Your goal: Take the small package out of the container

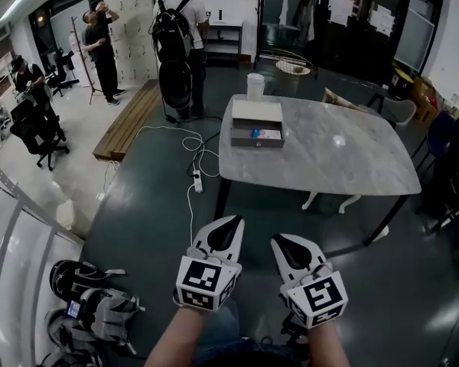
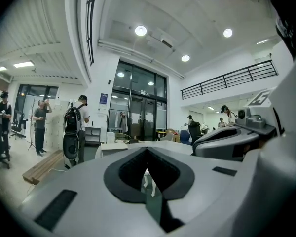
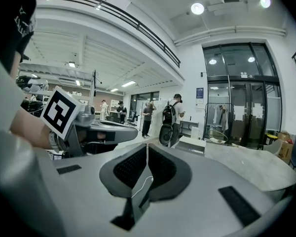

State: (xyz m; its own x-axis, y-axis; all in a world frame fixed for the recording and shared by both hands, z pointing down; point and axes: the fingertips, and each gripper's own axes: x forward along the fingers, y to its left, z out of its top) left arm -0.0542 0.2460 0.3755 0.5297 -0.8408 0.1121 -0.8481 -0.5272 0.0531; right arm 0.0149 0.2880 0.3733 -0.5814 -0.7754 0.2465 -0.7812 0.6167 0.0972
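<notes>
A grey box-like container [image 1: 258, 131] with its lid open lies near the left end of a marble table [image 1: 344, 159]. Inside it shows a small white package with blue print [image 1: 265, 134]. My left gripper [image 1: 231, 222] and right gripper [image 1: 277, 241] are held low and close to me, well short of the table, both shut with nothing between the jaws. In the left gripper view the container [image 2: 113, 147] is a small shape far ahead; in the right gripper view the container [image 3: 193, 143] also lies far off.
A white cup-like cylinder [image 1: 255, 86] stands at the table's far left corner. A white cable and power strip [image 1: 196, 178] lie on the dark floor left of the table. Backpacks [image 1: 88, 304] sit at lower left. People [image 1: 180, 44] stand beyond a wooden bench [image 1: 128, 119].
</notes>
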